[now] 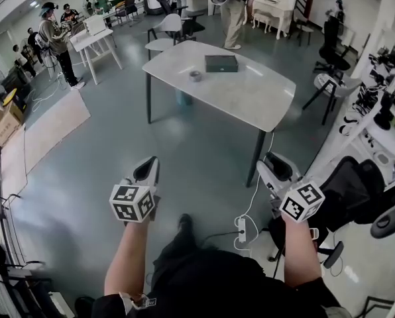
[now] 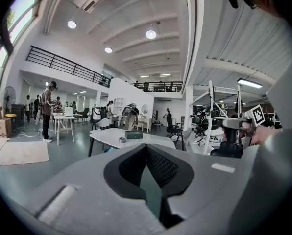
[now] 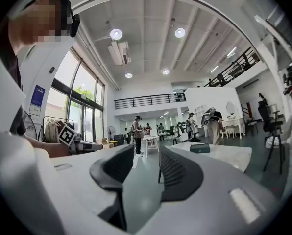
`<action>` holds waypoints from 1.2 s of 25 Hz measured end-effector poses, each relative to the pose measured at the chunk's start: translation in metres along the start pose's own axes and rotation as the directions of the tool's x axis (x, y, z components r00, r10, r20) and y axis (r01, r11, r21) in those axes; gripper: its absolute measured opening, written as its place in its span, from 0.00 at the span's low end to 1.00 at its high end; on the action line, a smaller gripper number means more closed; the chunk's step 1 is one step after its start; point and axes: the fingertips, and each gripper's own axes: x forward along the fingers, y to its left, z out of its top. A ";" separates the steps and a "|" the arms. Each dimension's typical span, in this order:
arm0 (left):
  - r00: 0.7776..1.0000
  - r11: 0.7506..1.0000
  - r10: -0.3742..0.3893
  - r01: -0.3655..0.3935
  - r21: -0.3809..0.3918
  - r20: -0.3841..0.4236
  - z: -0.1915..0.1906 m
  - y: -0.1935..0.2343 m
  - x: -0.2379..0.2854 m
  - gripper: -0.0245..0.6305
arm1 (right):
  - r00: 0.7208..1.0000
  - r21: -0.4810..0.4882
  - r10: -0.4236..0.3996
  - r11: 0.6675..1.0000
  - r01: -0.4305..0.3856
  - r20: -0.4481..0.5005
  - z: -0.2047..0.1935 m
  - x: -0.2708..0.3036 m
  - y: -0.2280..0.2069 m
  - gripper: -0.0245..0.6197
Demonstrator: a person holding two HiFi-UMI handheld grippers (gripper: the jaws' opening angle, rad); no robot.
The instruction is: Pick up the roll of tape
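The roll of tape [image 1: 195, 75] is a small grey ring lying on the white marble table [image 1: 250, 101], left of a dark flat box [image 1: 221, 63]. In the left gripper view the tape [image 2: 122, 139] shows tiny on the far table top, beside the box [image 2: 134, 135]. Both grippers hang over the grey floor, well short of the table. My left gripper [image 1: 146, 169] has its pads meeting at the tips [image 2: 146, 147], with nothing in them. My right gripper [image 1: 276, 166] stands open with an empty gap [image 3: 147, 153]; its view shows the box [image 3: 200, 148].
Black office chairs [image 1: 330, 78] and cluttered desks line the right side. A power strip [image 1: 242, 229] with cables lies on the floor near my feet. A person [image 1: 236, 12] stands beyond the table, others by a white table [image 1: 98, 42] at far left.
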 end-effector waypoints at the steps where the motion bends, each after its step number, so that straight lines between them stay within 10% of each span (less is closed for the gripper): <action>1: 1.000 1.000 -0.003 0.003 0.001 0.004 0.002 0.003 0.004 0.05 | 1.000 -0.001 0.003 1.000 -0.003 -0.004 -0.001 0.005 -0.002 0.31; 30: 0.991 0.991 -0.131 0.131 -0.007 0.037 0.085 0.288 0.260 0.05 | 0.988 0.041 -0.085 0.995 0.091 -0.132 -0.013 0.368 -0.096 0.43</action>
